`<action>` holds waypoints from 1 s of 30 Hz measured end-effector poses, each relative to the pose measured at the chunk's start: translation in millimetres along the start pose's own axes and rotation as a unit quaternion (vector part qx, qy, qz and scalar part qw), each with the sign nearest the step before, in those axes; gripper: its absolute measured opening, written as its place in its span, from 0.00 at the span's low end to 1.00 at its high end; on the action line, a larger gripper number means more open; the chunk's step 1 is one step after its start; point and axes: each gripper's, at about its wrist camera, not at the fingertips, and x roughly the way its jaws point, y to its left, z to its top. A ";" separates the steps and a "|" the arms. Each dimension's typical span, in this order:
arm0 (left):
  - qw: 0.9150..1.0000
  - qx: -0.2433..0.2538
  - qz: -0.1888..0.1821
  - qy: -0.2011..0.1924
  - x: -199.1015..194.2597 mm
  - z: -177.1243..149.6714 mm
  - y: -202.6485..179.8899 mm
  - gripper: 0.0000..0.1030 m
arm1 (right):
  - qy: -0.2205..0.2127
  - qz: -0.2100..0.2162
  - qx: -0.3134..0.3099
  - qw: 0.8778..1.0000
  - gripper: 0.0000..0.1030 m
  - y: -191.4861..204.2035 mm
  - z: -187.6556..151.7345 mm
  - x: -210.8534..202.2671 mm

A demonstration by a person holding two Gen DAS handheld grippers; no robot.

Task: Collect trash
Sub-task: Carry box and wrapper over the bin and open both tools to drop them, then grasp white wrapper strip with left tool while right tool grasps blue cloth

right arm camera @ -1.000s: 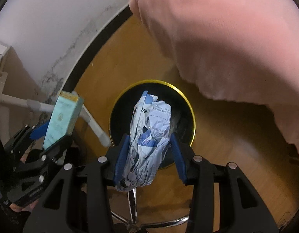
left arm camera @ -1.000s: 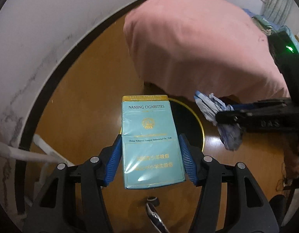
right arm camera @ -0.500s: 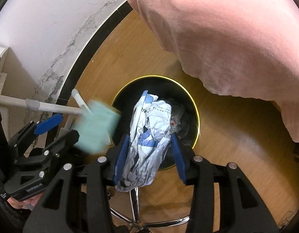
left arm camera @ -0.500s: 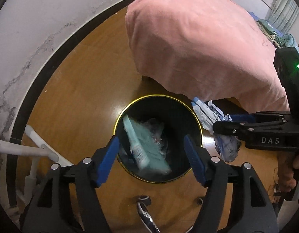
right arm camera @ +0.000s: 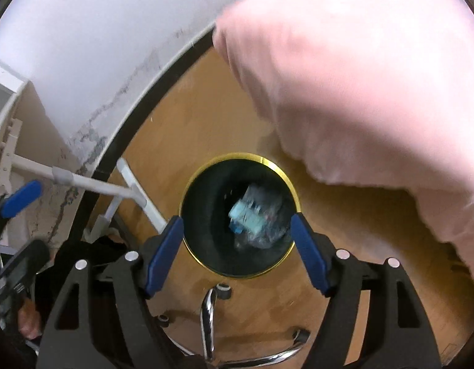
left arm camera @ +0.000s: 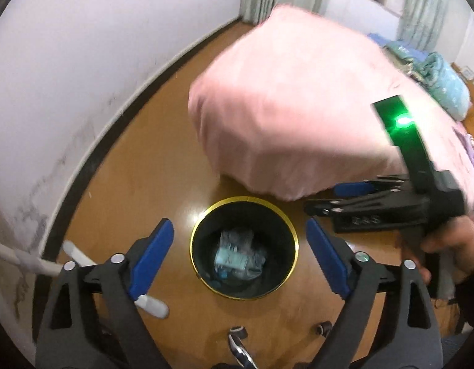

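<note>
The cigarette pack lies at the bottom of the black, gold-rimmed bin on the wooden floor, with what looks like the crumpled wrapper, blurred. Both the left tool and right tool have just been opening, nothing between their jaws.

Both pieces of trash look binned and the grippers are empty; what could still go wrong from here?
1. The left gripper and right gripper, whose jaws have just been opening with nothing between them, hang over the small bin; a careless swing could tip it.
2. The pink cover overhangs the bin's far rim and could snag a finger.
3. The chair base sits close underfoot.
</note>
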 end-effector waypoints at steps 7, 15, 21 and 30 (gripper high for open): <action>0.993 -0.054 0.045 -0.098 -167.6 -17.4 47.4 0.93 | -0.116 0.031 -0.133 0.984 0.78 126.4 12.6 -110.3; 0.938 -0.183 0.282 -0.083 -303.8 -152.7 198.3 0.93 | -0.094 0.193 -0.381 0.899 0.78 403.8 -32.7 -126.0; 0.856 -0.359 0.367 -0.053 -385.6 -279.2 302.0 0.93 | -0.068 0.239 -0.521 0.817 0.78 581.3 -95.4 -108.9; 0.825 -0.445 0.345 -0.042 -407.5 -354.7 355.1 0.93 | -0.066 0.193 -0.584 0.785 0.67 712.5 -112.5 -65.0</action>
